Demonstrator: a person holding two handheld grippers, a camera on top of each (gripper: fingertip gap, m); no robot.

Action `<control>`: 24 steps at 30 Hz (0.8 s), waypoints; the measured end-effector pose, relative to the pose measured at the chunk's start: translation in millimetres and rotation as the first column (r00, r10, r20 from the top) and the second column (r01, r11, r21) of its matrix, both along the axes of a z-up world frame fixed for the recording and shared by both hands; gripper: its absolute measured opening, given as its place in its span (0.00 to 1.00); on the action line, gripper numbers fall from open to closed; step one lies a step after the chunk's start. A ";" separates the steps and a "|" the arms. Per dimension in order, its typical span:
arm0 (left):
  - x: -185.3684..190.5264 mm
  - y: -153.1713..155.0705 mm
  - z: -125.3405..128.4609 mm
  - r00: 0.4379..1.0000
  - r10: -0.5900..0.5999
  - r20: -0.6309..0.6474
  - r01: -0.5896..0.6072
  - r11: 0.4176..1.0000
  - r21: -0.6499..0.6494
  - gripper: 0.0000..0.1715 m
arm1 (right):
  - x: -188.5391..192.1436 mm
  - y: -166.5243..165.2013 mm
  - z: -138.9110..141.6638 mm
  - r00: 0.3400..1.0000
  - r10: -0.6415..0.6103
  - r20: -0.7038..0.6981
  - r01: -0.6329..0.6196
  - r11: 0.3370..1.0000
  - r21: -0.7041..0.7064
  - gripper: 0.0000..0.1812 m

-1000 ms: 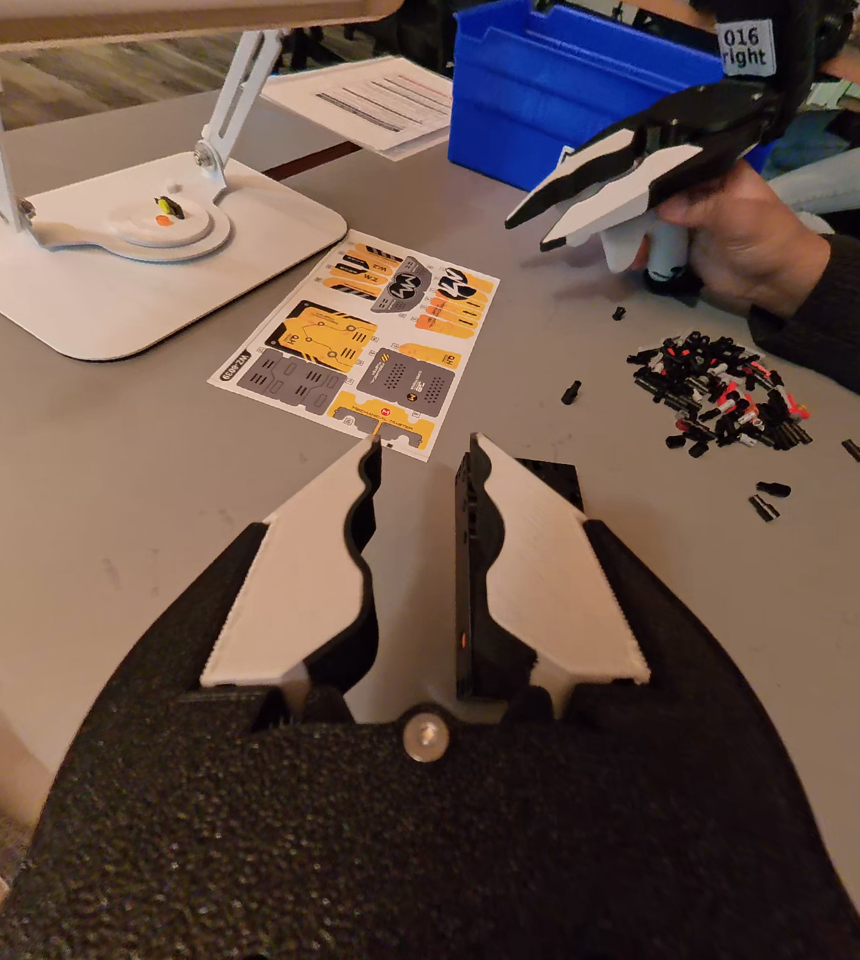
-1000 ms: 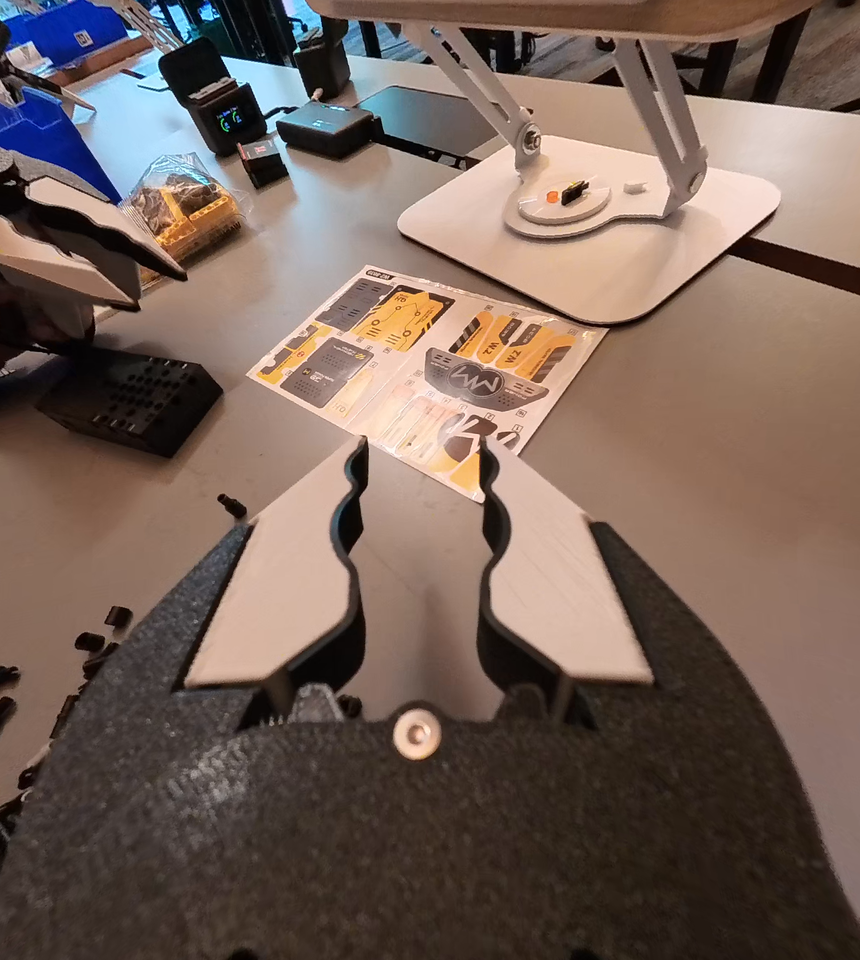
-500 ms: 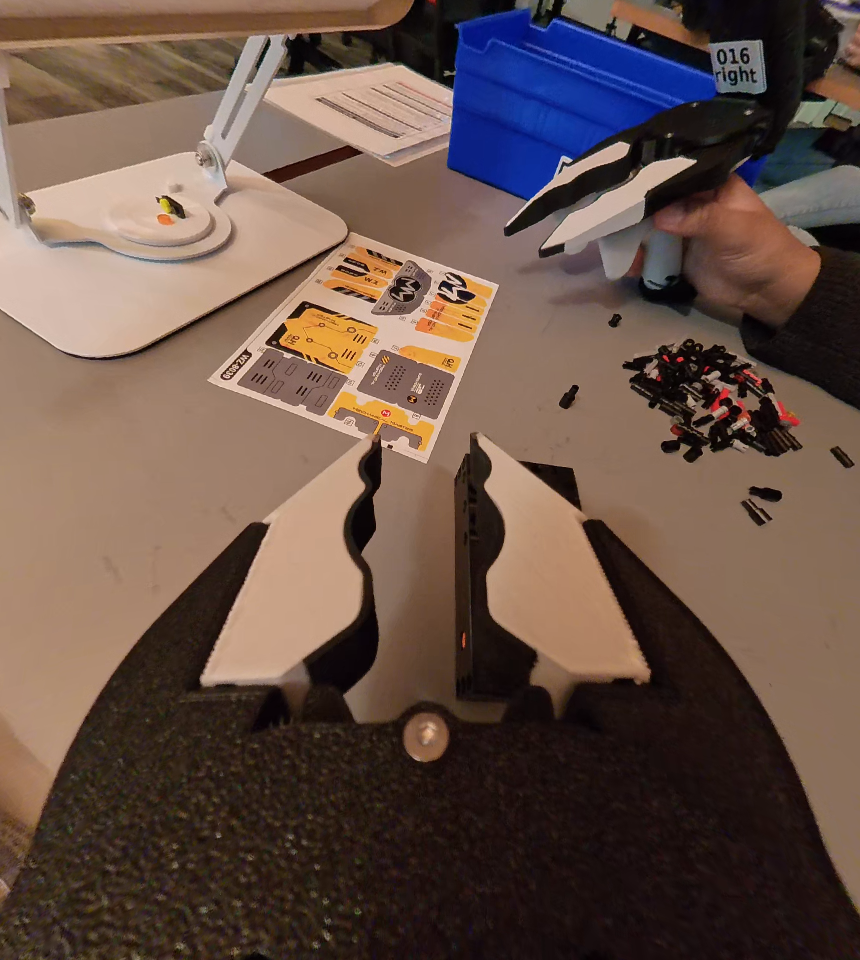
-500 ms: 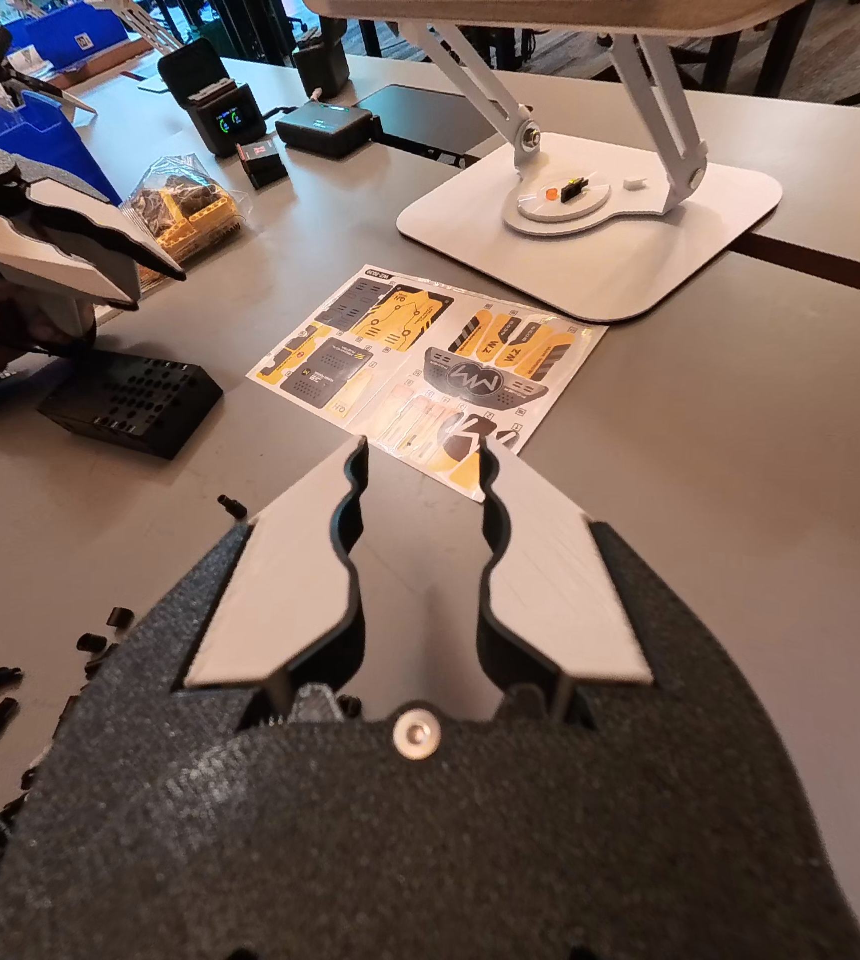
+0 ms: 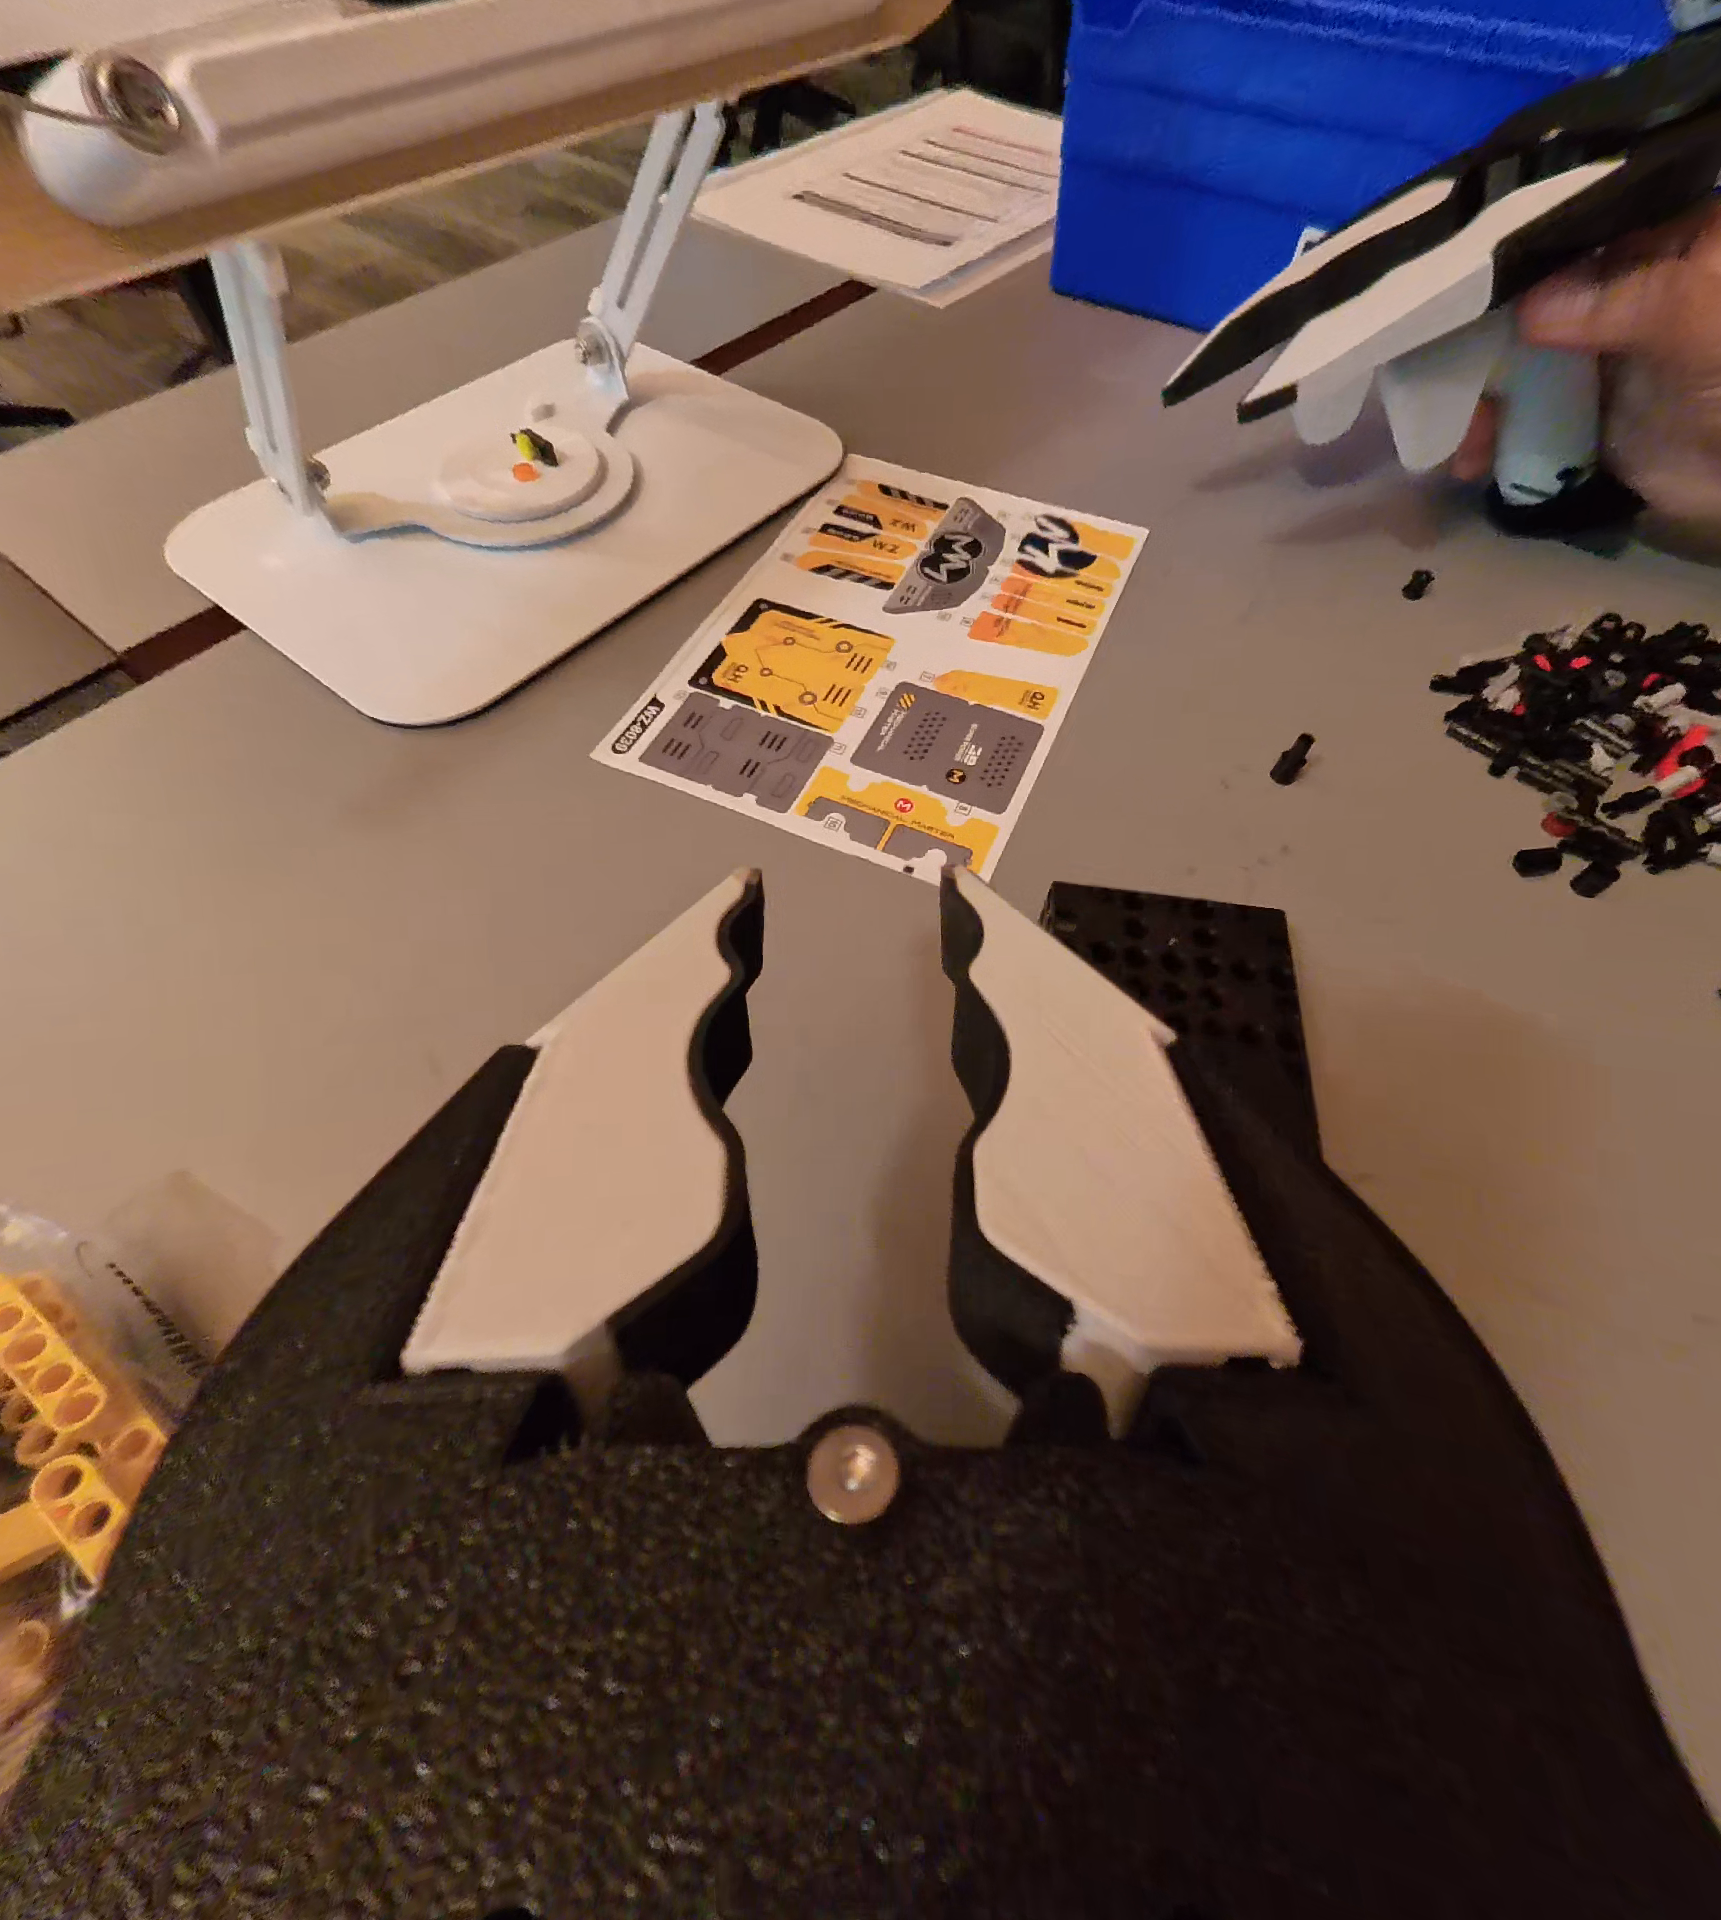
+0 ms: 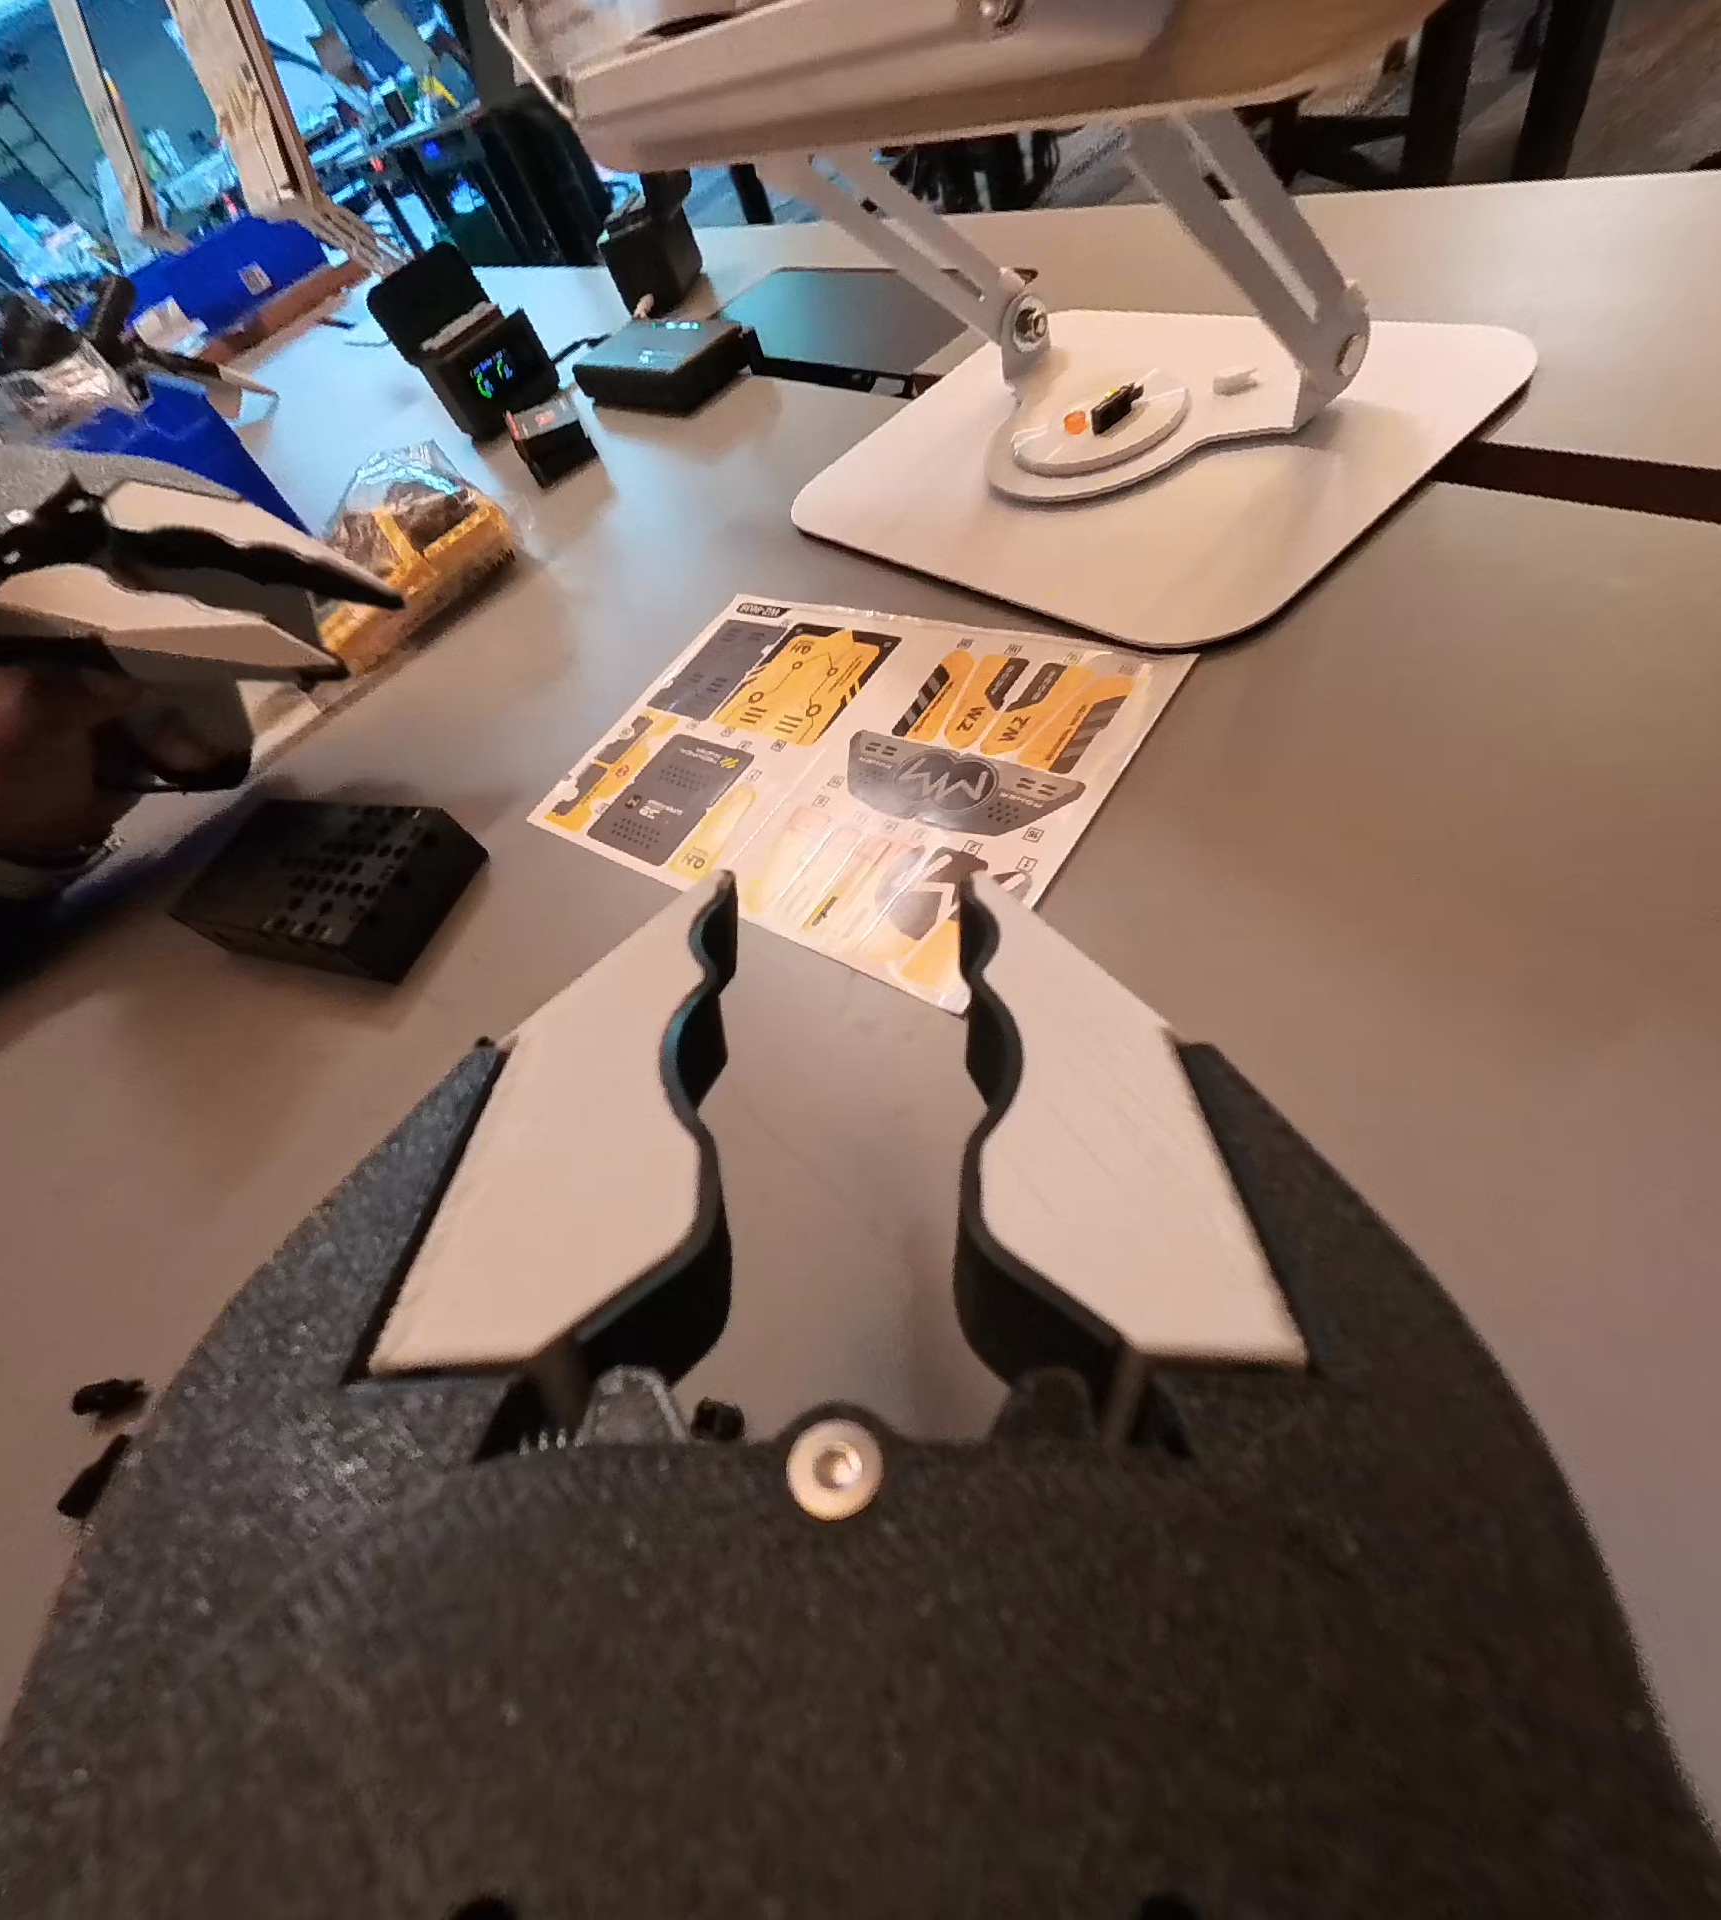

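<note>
My left gripper (image 5: 851, 883) is open and empty, held above the grey table. A black perforated block (image 5: 1188, 987) lies flat on the table just right of its right finger, partly hidden by it. My right gripper (image 6: 848, 888) is open and empty, with its tips over the near edge of a yellow and grey sticker sheet (image 6: 866, 769). The sheet also shows ahead of the left gripper (image 5: 877, 665). Each gripper shows in the other's view: the right one (image 5: 1251, 384) is hand-held at upper right, and the left one (image 6: 357, 623) is above the block (image 6: 336, 883).
A pile of small black and red pins (image 5: 1645, 748) lies at the right. A white stand's base (image 5: 523, 540) is behind the sheet. A blue bin (image 5: 1303, 125) and a paper (image 5: 897, 177) stand at the back. A bag of yellow parts (image 5: 14, 1403) and black devices (image 6: 492, 364) are on the left. Left tips to right tips: about 25 centimeters. Both grippers' tips are roughly 25 centimeters from the white stand's base (image 5: 523, 540).
My left gripper has drawn back and to the left, so more of the black block shows beside its right finger. The bag of yellow parts has come into view. The right gripper has tilted up slightly.
</note>
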State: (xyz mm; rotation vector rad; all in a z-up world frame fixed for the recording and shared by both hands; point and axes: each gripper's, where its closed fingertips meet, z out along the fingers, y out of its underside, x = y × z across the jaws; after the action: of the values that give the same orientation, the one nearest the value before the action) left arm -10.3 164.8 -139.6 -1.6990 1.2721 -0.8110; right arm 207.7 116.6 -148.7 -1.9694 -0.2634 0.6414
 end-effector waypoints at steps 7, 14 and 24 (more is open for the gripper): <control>1.5 -1.4 -3.2 1.000 -0.005 0.000 0.005 1.000 -0.003 0.19 | -3.5 -1.4 4.7 1.000 0.002 -0.023 -0.001 1.000 0.012 0.24; 5.0 -5.1 -4.4 1.000 -0.023 0.019 0.023 0.999 -0.031 0.19 | -9.9 -1.9 3.9 0.997 0.008 0.074 -0.010 0.999 0.032 0.24; 6.2 -6.0 -9.8 0.999 -0.039 0.005 0.039 0.998 -0.050 0.19 | -8.9 0.4 -16.7 0.962 0.000 0.274 0.000 1.000 0.000 0.24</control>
State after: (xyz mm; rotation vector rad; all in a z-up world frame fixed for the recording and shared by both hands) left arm -4.0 158.8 -149.3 -1.7159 1.2961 -0.8755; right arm 198.8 117.1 -165.4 -2.0565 -0.4324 0.3664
